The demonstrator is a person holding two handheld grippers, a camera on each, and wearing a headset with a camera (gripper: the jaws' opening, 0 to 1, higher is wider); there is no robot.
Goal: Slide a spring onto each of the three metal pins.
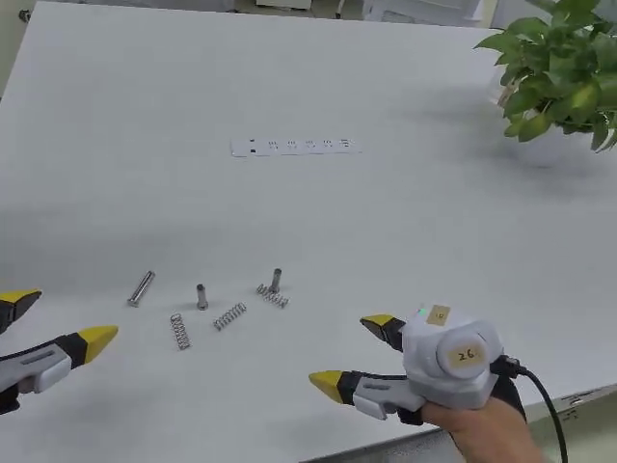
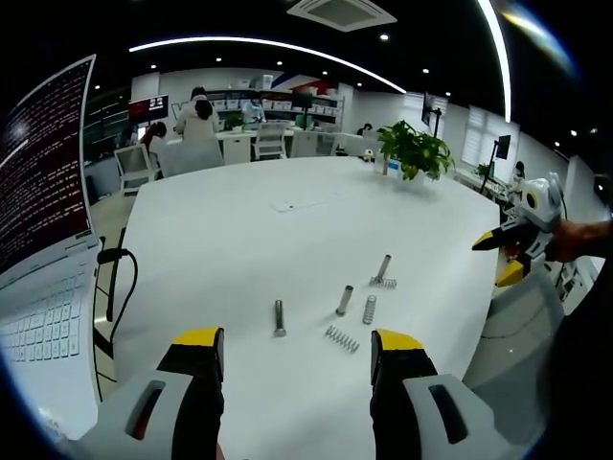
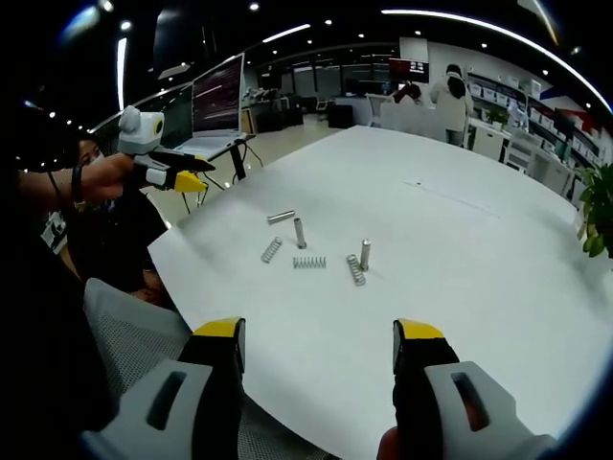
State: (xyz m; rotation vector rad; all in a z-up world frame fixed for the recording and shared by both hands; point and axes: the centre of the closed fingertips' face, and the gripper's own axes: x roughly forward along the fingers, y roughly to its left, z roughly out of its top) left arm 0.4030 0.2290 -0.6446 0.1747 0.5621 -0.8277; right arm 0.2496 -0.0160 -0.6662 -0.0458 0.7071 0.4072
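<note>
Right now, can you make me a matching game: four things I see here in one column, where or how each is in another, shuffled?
1. plant
2. leftmost pin
3. power strip
4. right gripper

a. lying on its side
b. open, holding nothing
c. far right corner of the table
d. mid-table, beyond the springs

Pairs: 1-c, 2-a, 3-d, 4-b
</note>
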